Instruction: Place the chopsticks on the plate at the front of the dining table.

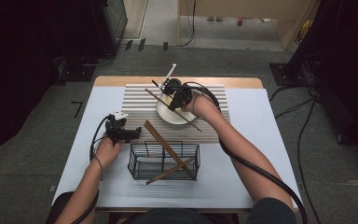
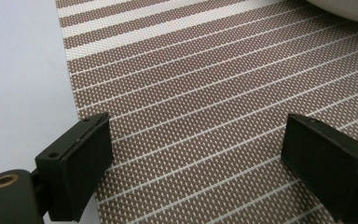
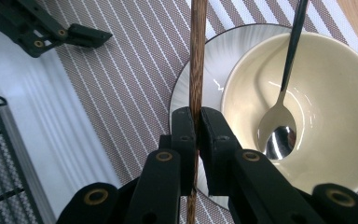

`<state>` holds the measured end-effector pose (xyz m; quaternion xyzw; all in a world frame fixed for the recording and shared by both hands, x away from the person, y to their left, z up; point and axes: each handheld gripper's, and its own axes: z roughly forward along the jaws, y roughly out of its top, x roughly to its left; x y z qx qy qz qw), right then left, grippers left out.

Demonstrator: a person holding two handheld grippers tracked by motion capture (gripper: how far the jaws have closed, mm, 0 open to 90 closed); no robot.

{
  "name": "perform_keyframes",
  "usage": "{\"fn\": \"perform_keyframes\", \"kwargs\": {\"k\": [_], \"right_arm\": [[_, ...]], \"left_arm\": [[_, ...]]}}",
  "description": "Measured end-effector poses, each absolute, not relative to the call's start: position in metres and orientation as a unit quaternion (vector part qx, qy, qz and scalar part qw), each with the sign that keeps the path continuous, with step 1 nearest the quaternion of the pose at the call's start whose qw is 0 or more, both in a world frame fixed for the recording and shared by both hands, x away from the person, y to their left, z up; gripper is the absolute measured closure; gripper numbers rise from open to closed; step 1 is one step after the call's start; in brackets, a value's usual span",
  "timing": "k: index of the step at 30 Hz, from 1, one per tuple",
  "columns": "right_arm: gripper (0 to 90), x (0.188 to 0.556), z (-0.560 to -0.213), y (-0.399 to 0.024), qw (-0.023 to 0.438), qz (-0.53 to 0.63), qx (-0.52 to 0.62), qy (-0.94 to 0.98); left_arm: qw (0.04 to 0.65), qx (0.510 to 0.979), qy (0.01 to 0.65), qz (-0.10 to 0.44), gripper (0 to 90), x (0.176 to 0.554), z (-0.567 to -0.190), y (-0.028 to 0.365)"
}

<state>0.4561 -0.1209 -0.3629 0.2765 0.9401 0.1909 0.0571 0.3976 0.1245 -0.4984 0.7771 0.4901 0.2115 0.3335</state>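
Observation:
My right gripper (image 3: 198,140) is shut on a brown wooden chopstick (image 3: 197,60), held over the rim of a white plate (image 3: 200,65) that carries a cream bowl (image 3: 326,112). A spoon (image 3: 279,116) with a dark handle rests inside the bowl. From above, the chopstick (image 1: 156,96) slants across the bowl (image 1: 166,114) under the right gripper (image 1: 175,98). My left gripper (image 1: 133,134) hovers open over the striped placemat (image 2: 223,93), nothing between its jaws. Two more chopsticks (image 1: 165,145) lean in the black wire basket (image 1: 164,161).
The striped placemat (image 1: 140,98) covers the far middle of the white table (image 1: 256,140). The wire basket stands at the front centre, between the two forearms. Cables trail from both grippers. The table's far wooden edge (image 1: 121,80) lies behind the bowl.

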Motion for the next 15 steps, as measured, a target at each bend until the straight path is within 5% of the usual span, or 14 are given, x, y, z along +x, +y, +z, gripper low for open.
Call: {"fn": "perform_keyframes", "kwargs": {"k": [15], "right_arm": [[85.3, 0.468, -0.378, -0.113, 0.051, 0.179, 0.277, 0.943]], "left_arm": [[0.333, 0.778, 0.490, 0.210, 9.0, 0.398, -0.498, 0.125]]}}
